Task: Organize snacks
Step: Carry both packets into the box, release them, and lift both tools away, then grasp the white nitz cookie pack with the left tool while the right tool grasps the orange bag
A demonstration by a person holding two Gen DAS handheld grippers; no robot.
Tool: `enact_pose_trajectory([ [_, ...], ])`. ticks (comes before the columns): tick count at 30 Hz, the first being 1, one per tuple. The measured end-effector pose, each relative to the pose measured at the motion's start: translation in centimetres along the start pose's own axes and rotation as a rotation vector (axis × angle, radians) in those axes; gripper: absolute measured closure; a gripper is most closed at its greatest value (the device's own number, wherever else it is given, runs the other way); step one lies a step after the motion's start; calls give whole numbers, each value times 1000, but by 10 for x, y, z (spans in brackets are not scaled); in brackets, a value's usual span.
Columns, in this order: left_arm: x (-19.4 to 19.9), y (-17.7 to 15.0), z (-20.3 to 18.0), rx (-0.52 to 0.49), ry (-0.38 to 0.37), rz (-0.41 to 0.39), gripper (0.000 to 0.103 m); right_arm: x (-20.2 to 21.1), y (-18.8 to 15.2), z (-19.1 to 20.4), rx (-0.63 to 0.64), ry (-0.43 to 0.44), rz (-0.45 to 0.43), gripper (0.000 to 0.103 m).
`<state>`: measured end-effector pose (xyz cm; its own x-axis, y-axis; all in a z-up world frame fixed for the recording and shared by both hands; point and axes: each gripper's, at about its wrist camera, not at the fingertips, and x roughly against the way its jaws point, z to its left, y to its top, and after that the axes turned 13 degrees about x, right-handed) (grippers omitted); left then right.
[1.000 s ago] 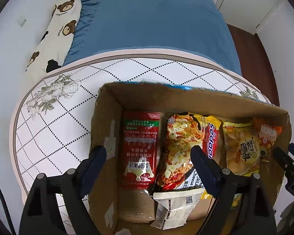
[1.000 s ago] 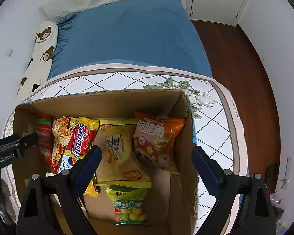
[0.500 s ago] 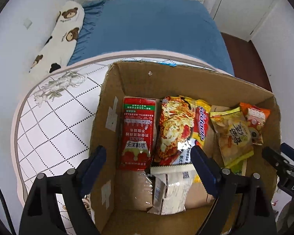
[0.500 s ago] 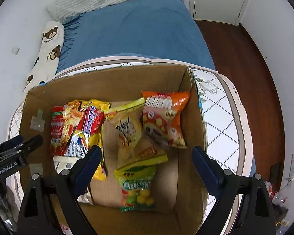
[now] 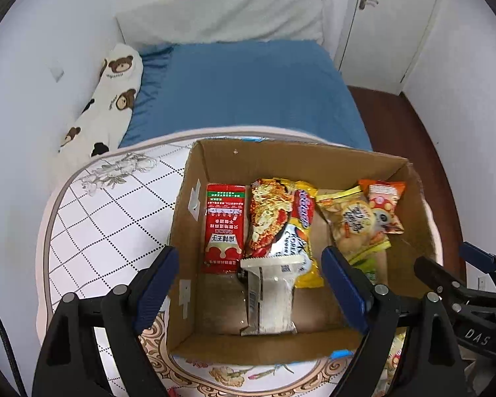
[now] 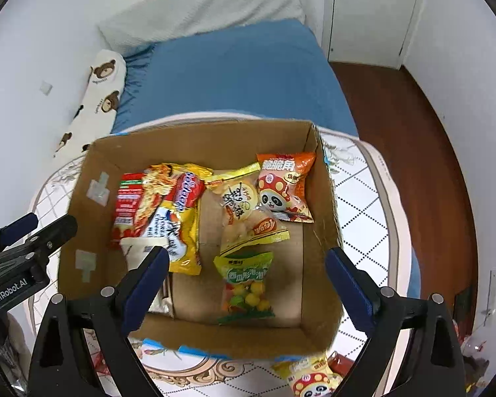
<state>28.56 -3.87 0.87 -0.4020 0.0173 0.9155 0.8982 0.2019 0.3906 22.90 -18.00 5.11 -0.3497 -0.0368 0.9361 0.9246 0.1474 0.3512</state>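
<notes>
Both left gripper [image 5: 249, 269] and right gripper [image 6: 244, 271] hover over the cardboard box [image 6: 198, 139], jaws wide apart and empty. I judge we're between placements; next I'd fetch the yellow packet [image 6: 310, 380] at the desk's near edge.

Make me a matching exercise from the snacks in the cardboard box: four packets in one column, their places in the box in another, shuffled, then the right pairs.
Seen from the right gripper's camera.

Things
1. red packet
2. orange panda packet
3. green candy bag
4. white packet

Places
A. far right corner of the box
B. near side, right of the middle
C. far left of the row of packets
D. near left, overlapping the noodle packet

Pairs: 1-C, 2-A, 3-B, 4-D
</notes>
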Motion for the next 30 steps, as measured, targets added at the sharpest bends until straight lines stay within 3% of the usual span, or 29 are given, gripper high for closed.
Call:
enact_pose_trajectory([
  [9,57,-39,9,12,-64,-59,15,59,-41,24,12,32,-87,6],
  [16,66,-103,8,-10,-93,-15,15,77,-105,15,-24,66,-41,6],
  [20,37,-158,-4,-44,-101,109,15,59,-169,-5,-68,87,73,6],
  [22,12,-189,-13,-49,-121,228,15,47,-202,-22,-122,81,128,6],
  [26,-41,-239,-37,4,-212,499,16,25,-274,-66,-349,130,203,6],
  [30,-81,-265,-67,49,-280,669,16,17,-328,-98,-562,189,203,6],
])
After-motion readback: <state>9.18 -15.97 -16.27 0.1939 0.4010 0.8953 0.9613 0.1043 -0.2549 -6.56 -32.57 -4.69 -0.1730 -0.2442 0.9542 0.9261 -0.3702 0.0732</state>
